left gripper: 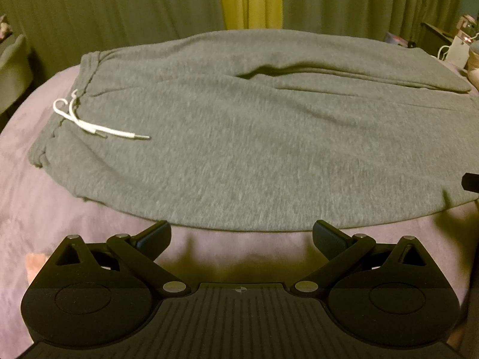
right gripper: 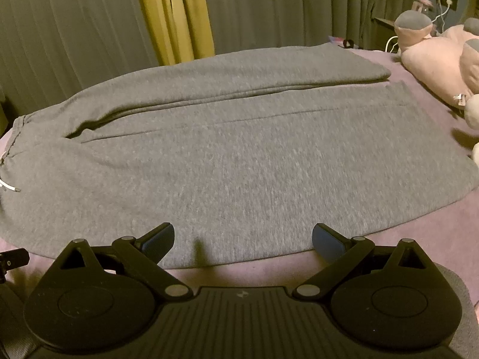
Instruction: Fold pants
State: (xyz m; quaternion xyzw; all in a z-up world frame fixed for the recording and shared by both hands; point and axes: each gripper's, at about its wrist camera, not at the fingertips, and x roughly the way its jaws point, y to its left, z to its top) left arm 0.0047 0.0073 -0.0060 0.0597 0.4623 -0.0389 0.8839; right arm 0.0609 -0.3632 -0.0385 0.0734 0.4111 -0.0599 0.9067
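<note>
Left wrist view: grey pants (left gripper: pixel 239 137) lie flat on the bed (left gripper: pixel 60 209); both grippers (left gripper: pixel 241 236) (right gripper: pixel 242 239) gape wide, empty. Soft, floppy knit; I'd pinch the near hem.

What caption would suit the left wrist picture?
Open left gripper poised at the near edge of grey sweatpants spread flat on a purple bedspread, white drawstring at left.

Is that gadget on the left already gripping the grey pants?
No: the left gripper is open, its fingers apart over the purple bedcover, just short of the pants hem.
</note>
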